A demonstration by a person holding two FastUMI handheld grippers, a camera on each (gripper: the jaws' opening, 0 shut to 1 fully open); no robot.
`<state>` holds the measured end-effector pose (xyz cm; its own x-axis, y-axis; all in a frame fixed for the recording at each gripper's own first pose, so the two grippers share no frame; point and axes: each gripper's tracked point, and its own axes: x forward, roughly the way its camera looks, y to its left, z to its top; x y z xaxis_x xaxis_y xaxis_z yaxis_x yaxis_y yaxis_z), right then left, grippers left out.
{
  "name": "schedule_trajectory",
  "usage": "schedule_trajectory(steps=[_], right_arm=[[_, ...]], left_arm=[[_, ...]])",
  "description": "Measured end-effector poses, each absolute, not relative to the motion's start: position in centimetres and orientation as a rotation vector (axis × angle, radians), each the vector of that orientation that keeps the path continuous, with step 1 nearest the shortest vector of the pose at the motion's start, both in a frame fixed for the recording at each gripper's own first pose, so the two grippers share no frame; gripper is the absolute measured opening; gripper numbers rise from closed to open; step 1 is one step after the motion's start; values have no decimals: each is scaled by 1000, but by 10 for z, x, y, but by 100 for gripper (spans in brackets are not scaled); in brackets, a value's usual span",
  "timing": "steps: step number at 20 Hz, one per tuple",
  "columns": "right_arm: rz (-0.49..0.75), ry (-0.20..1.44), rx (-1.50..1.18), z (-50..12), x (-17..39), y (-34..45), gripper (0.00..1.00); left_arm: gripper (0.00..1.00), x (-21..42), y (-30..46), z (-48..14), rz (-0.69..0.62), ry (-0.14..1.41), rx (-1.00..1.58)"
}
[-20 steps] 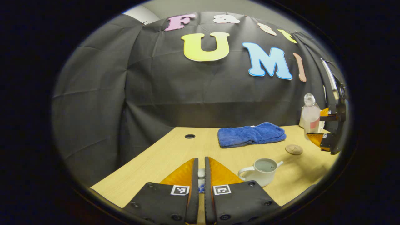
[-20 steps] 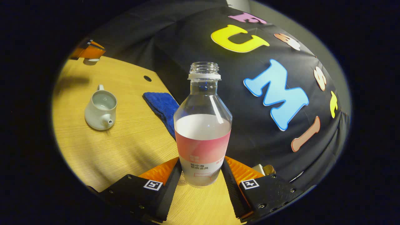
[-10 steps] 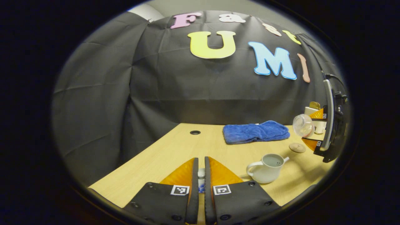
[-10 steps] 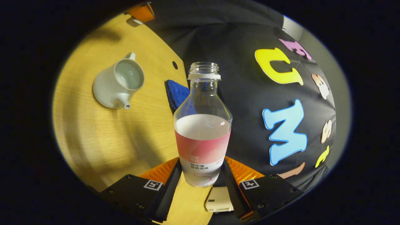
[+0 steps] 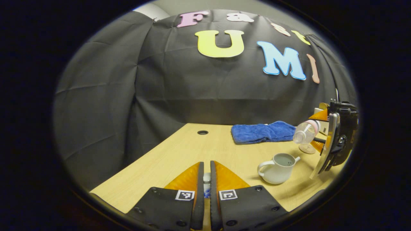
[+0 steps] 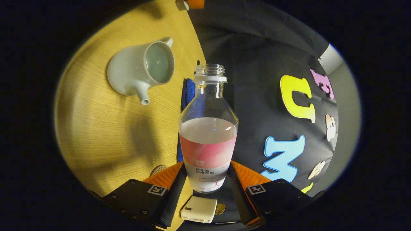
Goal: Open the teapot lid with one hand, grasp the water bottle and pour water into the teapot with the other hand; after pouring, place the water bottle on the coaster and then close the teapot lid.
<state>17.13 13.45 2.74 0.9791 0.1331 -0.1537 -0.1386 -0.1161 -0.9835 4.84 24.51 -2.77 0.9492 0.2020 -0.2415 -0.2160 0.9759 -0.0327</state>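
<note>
Now, with the water bottle [image 6: 208, 134] gripped by the right gripper [image 6: 207, 179] and the lid [image 5: 207, 177] pinched in the left gripper [image 5: 205, 179], the mouth should be centred over the open teapot [image 6: 141, 69] before tilting further.

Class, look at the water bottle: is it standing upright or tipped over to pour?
Tipped. In the left gripper view the water bottle lies nearly sideways in the right gripper, mouth aimed down toward the open teapot.

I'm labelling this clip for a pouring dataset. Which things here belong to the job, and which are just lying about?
Part of the job:
- teapot, open
- lid, in the left gripper
- water bottle, tilted, in the right gripper
- coaster

Lying about:
- blue towel
- small white box
- table with cable hole
</note>
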Motion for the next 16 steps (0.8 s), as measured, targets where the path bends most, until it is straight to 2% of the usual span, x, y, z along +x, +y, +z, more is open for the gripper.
schedule_trajectory(steps=[1,2,6,12,16], right_arm=[[228,-6,-1695,28,172,137,76],[222,-22,-1720,32,172,139,76],[215,-82,-1816,35,171,145,76],[210,-156,-1917,40,176,154,76],[199,-177,-1935,46,178,156,76]], left_arm=[[12,48,246,-28,214,240,-59],[17,48,246,-29,214,241,-60],[12,48,246,-31,215,247,-63],[17,48,246,-34,215,249,-68],[14,47,246,-36,214,255,-69]])
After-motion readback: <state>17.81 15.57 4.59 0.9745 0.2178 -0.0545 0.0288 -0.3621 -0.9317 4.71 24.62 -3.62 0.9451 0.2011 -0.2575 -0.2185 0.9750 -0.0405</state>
